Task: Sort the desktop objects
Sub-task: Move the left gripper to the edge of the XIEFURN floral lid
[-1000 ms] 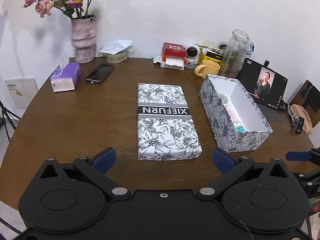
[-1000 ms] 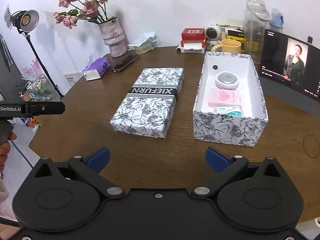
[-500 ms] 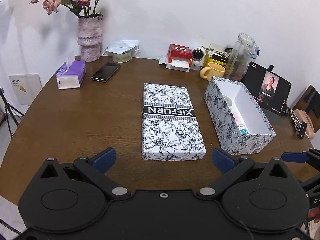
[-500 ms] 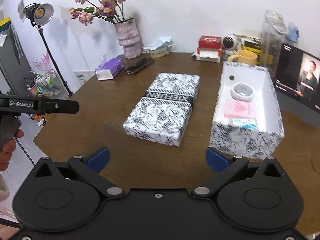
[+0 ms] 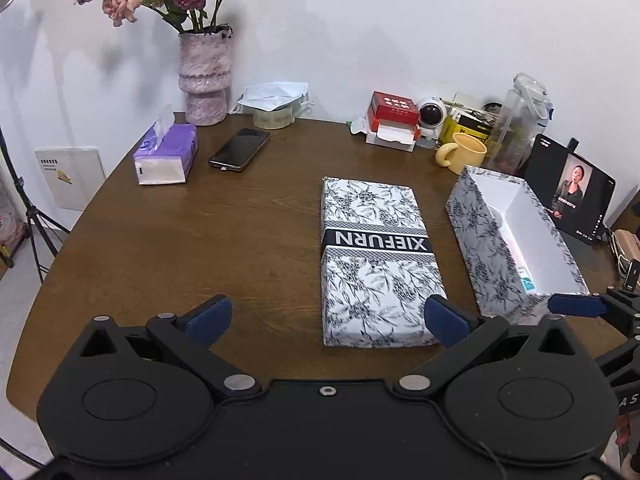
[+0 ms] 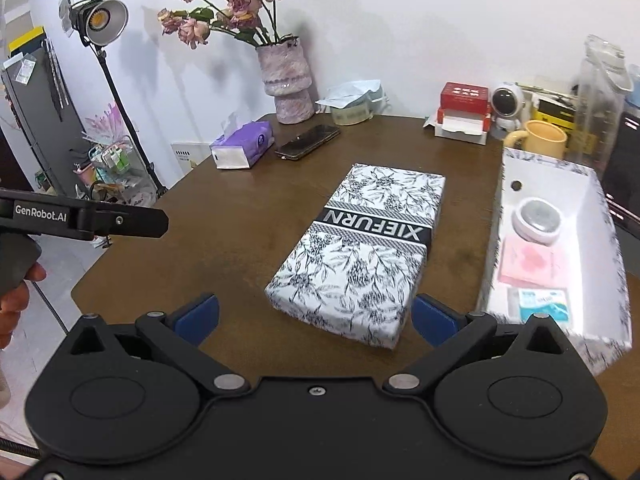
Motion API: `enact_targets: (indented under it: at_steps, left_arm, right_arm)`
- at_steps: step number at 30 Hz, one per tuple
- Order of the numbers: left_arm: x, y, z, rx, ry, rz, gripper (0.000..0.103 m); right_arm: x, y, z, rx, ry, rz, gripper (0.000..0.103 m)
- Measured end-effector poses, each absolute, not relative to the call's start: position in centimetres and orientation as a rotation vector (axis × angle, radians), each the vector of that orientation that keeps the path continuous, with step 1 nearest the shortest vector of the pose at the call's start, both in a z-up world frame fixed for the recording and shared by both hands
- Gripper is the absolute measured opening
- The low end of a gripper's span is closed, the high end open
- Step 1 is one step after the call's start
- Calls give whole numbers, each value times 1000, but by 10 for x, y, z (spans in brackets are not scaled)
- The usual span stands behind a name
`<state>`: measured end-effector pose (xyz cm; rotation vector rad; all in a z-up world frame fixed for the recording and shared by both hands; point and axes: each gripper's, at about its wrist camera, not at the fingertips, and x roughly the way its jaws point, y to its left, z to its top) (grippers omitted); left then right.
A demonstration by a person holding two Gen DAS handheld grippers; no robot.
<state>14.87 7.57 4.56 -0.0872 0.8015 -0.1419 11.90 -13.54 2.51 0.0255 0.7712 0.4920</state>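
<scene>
Both views have shifted leftward and back since 1.0 s ago; lid and box now sit further right in each. Nothing on the worktop (image 5: 168,240) itself has changed place.

Left tongs (image 5: 326,316): spread apart, empty, hovering over the near edge. Right tongs (image 6: 316,318): likewise apart and empty.

Open patterned box (image 6: 560,248) stands at the right. Inside: a round white case (image 6: 538,220), a pink packet (image 6: 532,262), a small blue-and-white packet (image 6: 540,304). Its lid (image 6: 360,252), marked XIEFURN, lies flat just left of it, apart from it.

Judgement: three items stowed, so sorting looks well along. Left out: phone (image 5: 240,149), purple tissue pack (image 5: 165,154), yellow mug (image 5: 462,152), red box (image 5: 394,110). Whether these belong in the box cannot be told. Lid is not yet on; closing probably remains.
</scene>
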Motion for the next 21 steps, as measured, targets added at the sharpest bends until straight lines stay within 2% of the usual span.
enact_targets:
  at_steps: [21]
  left_arm:
    - [294, 28, -26, -38, 971, -249, 103]
  right_arm:
    - [247, -122, -34, -19, 909, 446, 103]
